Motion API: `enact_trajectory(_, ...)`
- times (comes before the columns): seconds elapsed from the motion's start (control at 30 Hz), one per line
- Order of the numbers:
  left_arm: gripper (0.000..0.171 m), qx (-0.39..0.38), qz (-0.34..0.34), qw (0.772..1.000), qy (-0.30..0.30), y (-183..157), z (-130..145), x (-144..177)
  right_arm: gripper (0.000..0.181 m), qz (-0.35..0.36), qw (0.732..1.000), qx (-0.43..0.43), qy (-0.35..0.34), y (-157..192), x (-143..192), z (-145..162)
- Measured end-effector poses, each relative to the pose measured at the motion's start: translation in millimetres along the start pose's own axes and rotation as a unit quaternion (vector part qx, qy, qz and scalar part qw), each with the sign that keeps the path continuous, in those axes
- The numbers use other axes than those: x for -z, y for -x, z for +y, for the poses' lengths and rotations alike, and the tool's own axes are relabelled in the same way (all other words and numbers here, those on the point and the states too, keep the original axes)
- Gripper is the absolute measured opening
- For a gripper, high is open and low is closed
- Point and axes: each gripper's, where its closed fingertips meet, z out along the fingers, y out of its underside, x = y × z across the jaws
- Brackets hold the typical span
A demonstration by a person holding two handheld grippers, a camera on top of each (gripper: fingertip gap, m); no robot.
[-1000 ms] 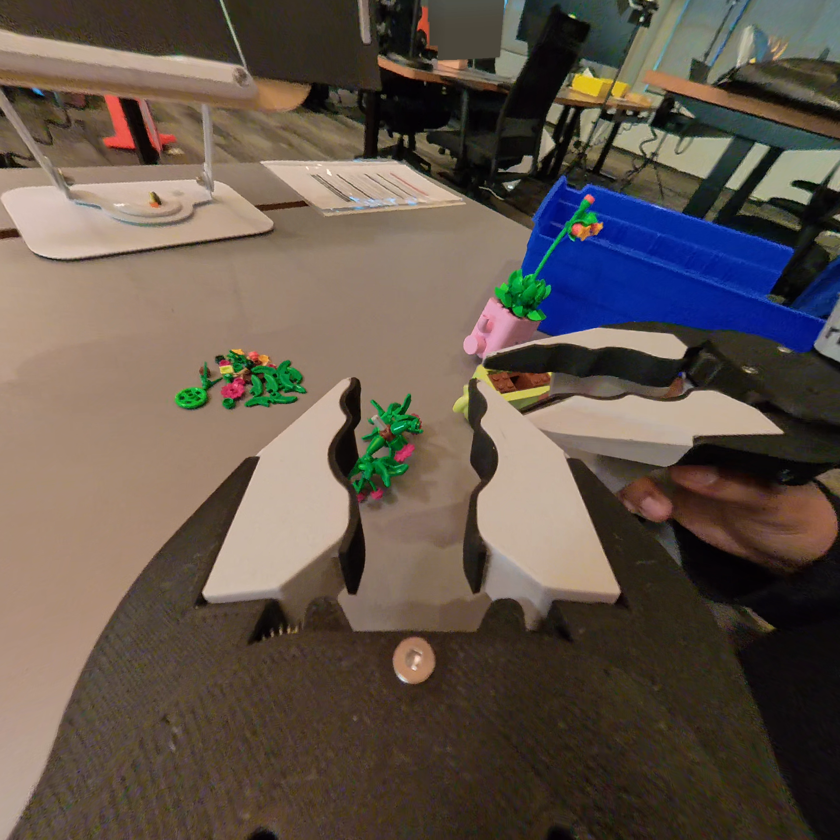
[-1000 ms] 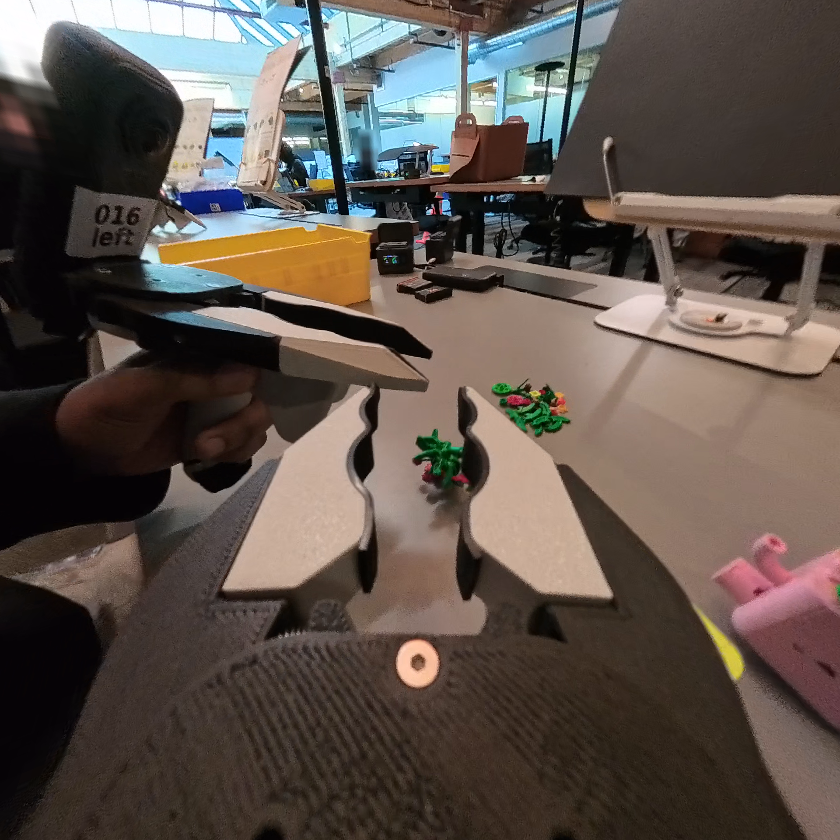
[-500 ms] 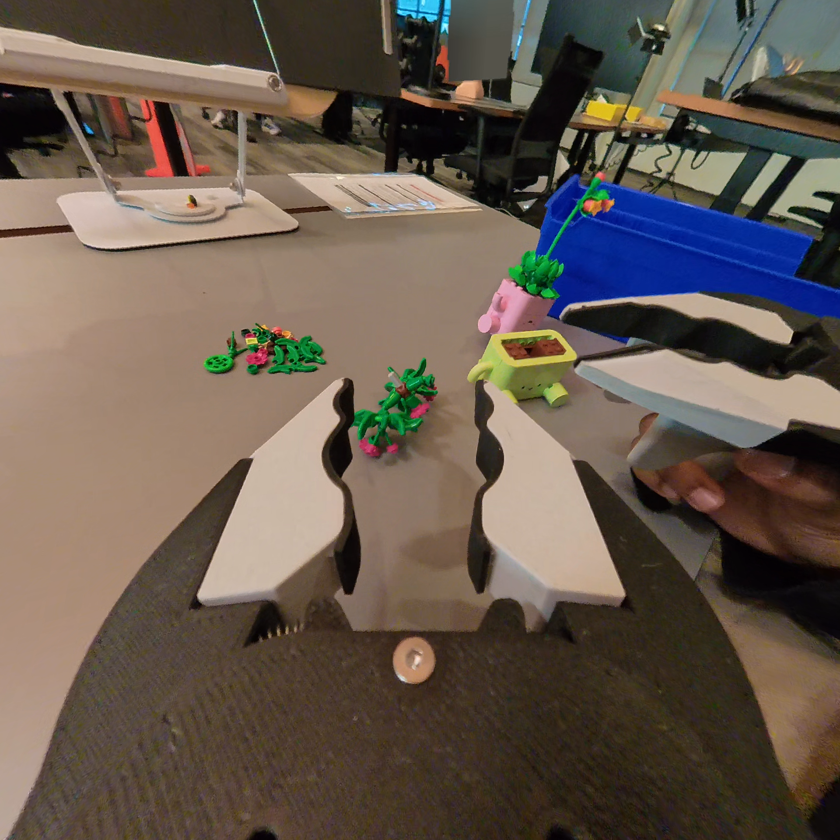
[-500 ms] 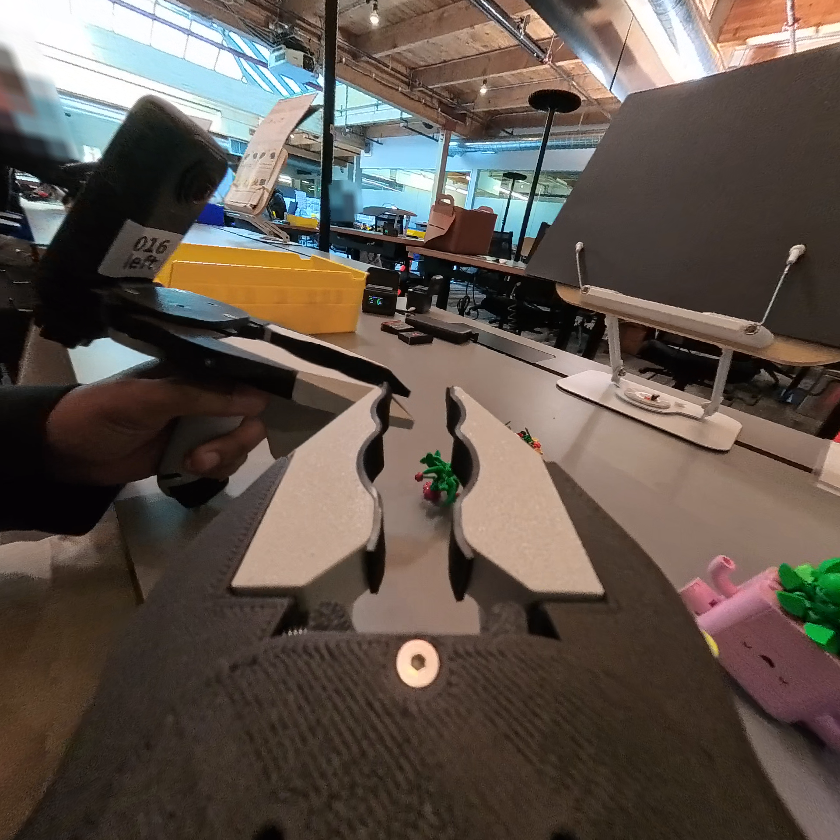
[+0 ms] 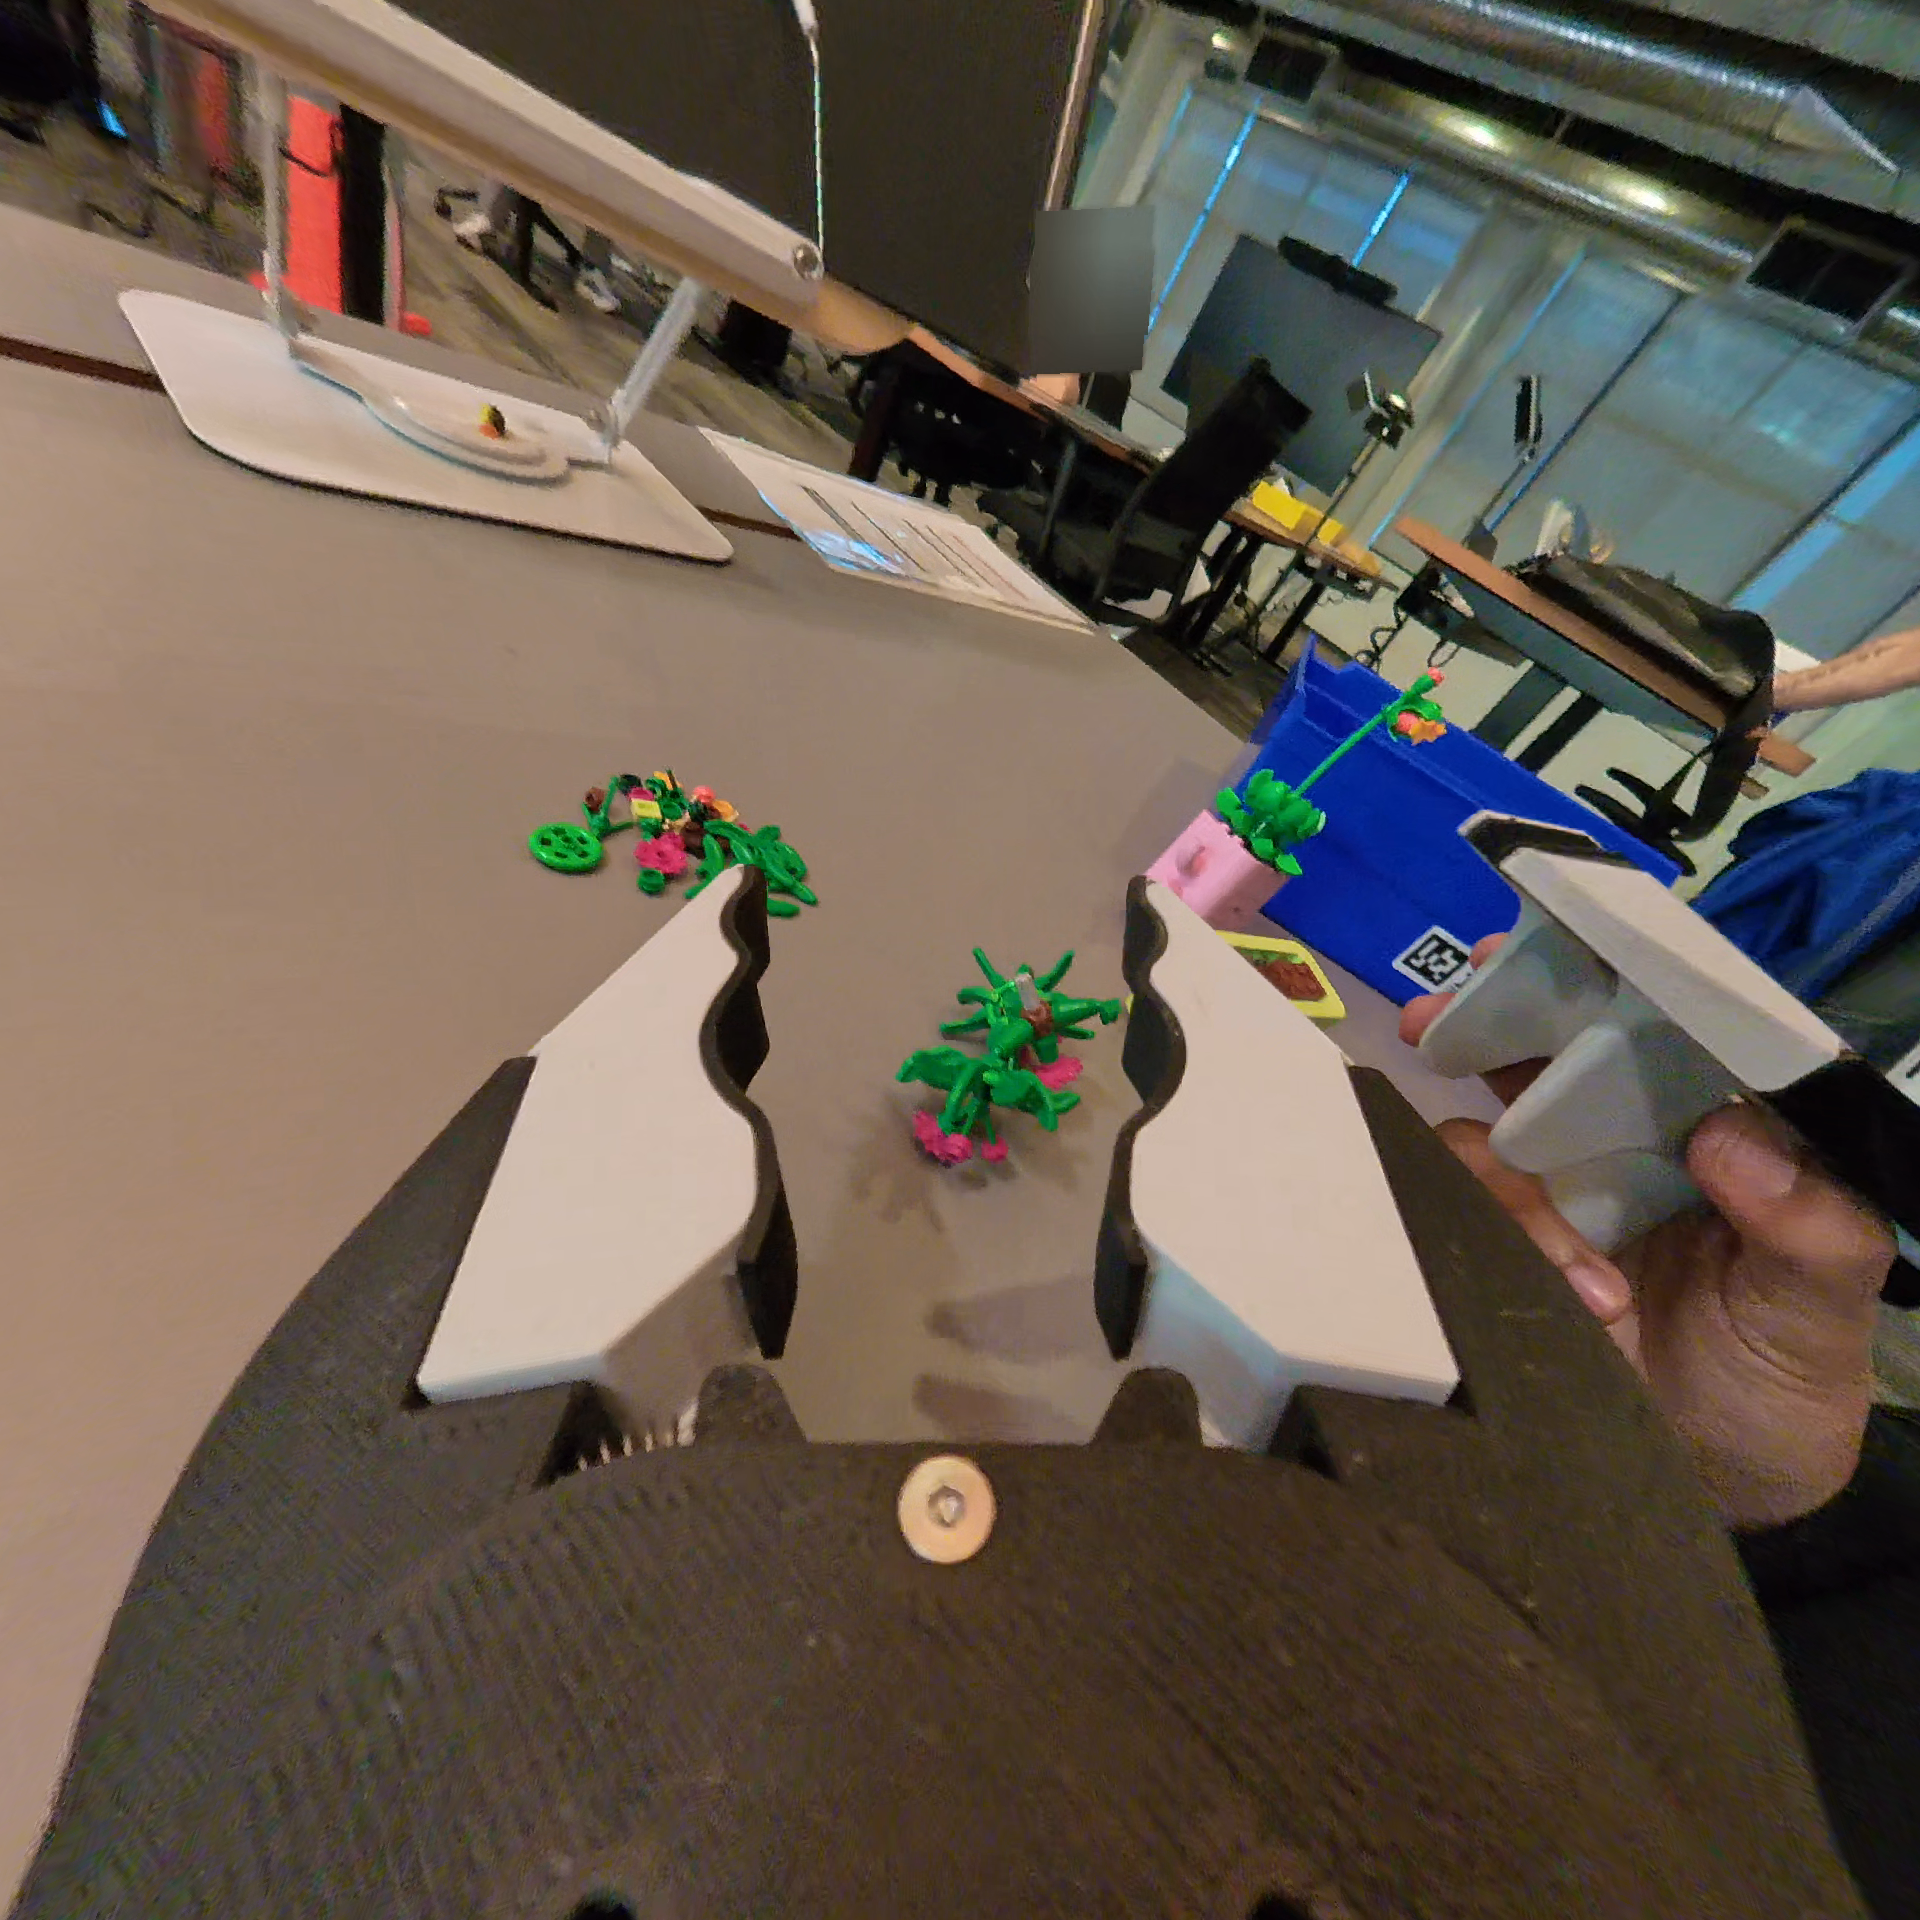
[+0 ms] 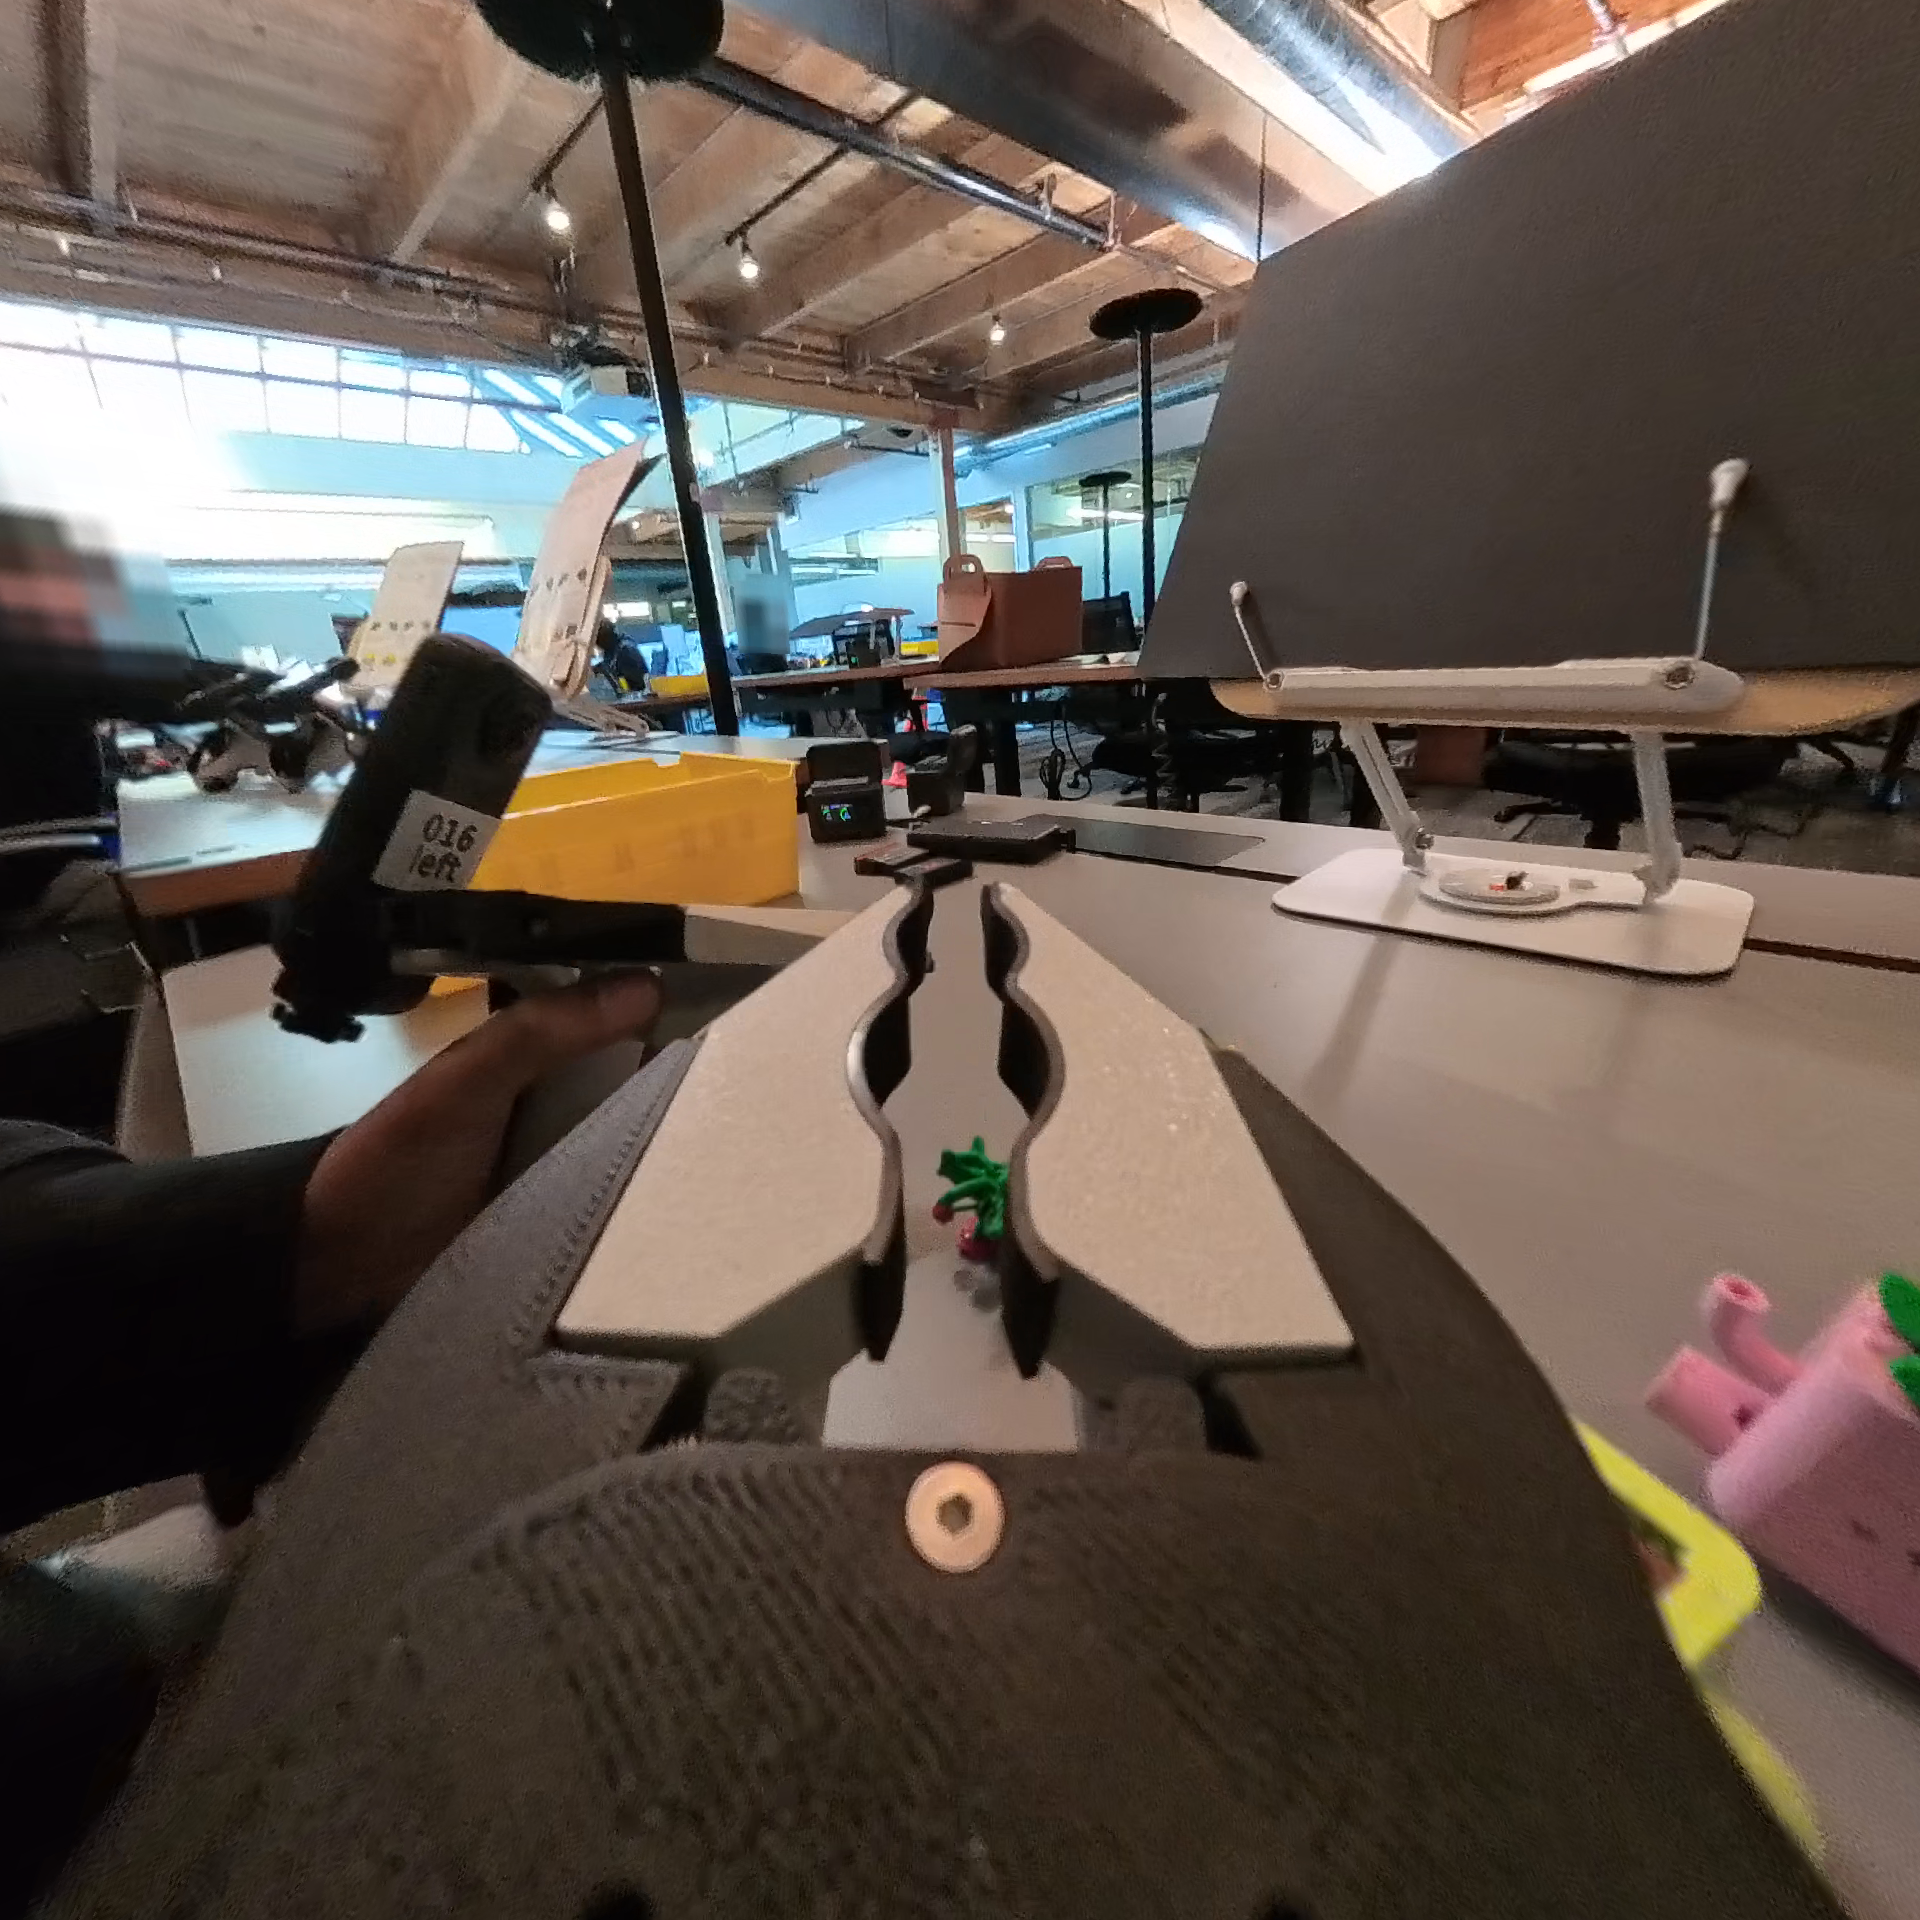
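The toy plant sprig lies loose on the grey table, ungrasped. The left gripper hangs spread around it; the right gripper, narrowly parted, holds nothing.

The grey counter had a small green plant sprig with pink blooms lying flat on it, and a loose pile of green and pink toy pieces sat a bit farther back. Off to the right were a pink toy pot with a long-stemmed flower, a yellow-green pot just beside it, and a blue bin behind both. At the far edge stood a white stand base and a clear sheet holder, and there was a yellow bin on the other end.
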Motion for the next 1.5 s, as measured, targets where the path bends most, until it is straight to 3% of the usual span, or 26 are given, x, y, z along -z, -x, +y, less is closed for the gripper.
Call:
enact_trajectory(0.13, 0.064, -0.031, 0.003, 0.999, -0.023, -7, -5, 0, 0.012, -0.008, 1.000, 0.024, 0.019, -7, -15, 4)
enact_trajectory(0.3, 0.062, -0.065, 0.011, 0.997, -0.050, -17, -11, 4, 0.009, -0.028, 0.999, -0.029, -0.017, -14, -22, -14)
enact_trajectory(0.47, 0.062, -0.086, 0.018, 0.994, -0.059, -23, -12, 7, 0.009, -0.031, 0.999, 0.018, -0.011, -7, -30, -12)
enact_trajectory(0.6, 0.062, -0.126, 0.016, 0.990, -0.064, -32, -11, 7, 0.017, -0.018, 0.997, 0.052, 0.061, -4, -36, 13)
enact_trajectory(0.73, 0.060, -0.184, 0.008, 0.980, -0.076, -43, -10, 10, 0.036, 0.003, 0.989, 0.029, 0.143, -9, -29, 38)
enact_trajectory(0.87, 0.057, -0.220, 0.004, 0.973, -0.077, -50, -7, 10, 0.034, 0.018, 0.991, 0.020, 0.130, -10, -13, 30)
enact_trajectory(1.23, 0.045, -0.153, 0.046, 0.985, -0.070, -46, -9, 8, 0.032, 0.074, 0.987, 0.050, 0.134, -26, 20, 31)
enact_trajectory(1.5, 0.045, -0.126, 0.063, 0.987, -0.071, -47, -9, 8, 0.031, 0.100, 0.977, 0.078, 0.170, -31, 18, 41)
